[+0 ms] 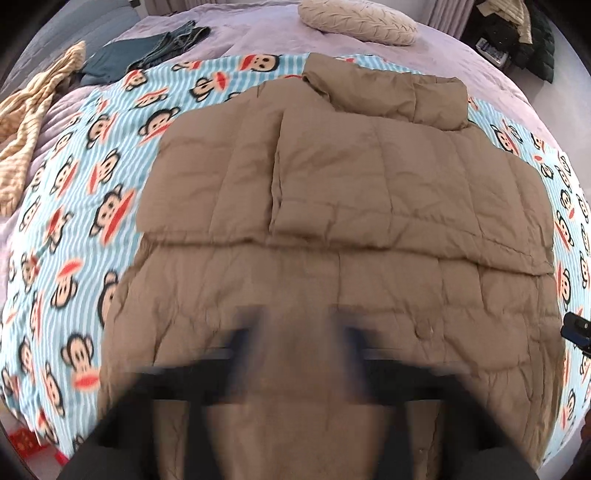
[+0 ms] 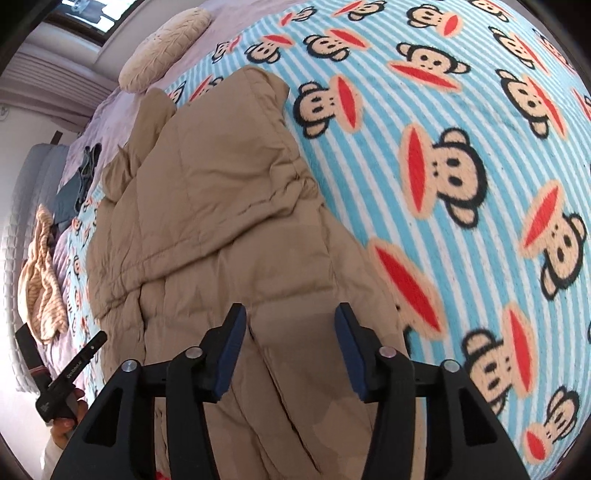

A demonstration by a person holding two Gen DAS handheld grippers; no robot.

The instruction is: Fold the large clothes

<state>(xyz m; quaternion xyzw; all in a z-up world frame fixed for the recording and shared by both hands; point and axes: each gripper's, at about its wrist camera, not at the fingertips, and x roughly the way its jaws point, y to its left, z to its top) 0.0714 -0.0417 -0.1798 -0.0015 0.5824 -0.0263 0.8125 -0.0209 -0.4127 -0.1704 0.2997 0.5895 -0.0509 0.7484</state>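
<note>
Right wrist view: right tongs (image 2: 290, 325) gape wide over the tan quilted puffer jacket (image 2: 207, 206), spread sleeves-in on the monkey-print striped blanket (image 2: 461, 155), apparently for hem-folding; left tongs (image 1: 295, 332), blurred, gape at six o'clock.

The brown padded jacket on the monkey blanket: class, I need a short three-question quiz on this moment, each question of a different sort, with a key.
1. True or false: the right claw is clamped shut on the brown padded jacket.
2. Multiple choice: the jacket lies on (A) a bare wooden floor, (B) a striped monkey-print blanket, (C) a metal rack.
3. Short answer: what pale object lies on the lilac bedspread beyond the jacket's collar?

Key
1. False: its jaws stand apart above the jacket.
2. B.
3. A cream textured cushion.
</note>
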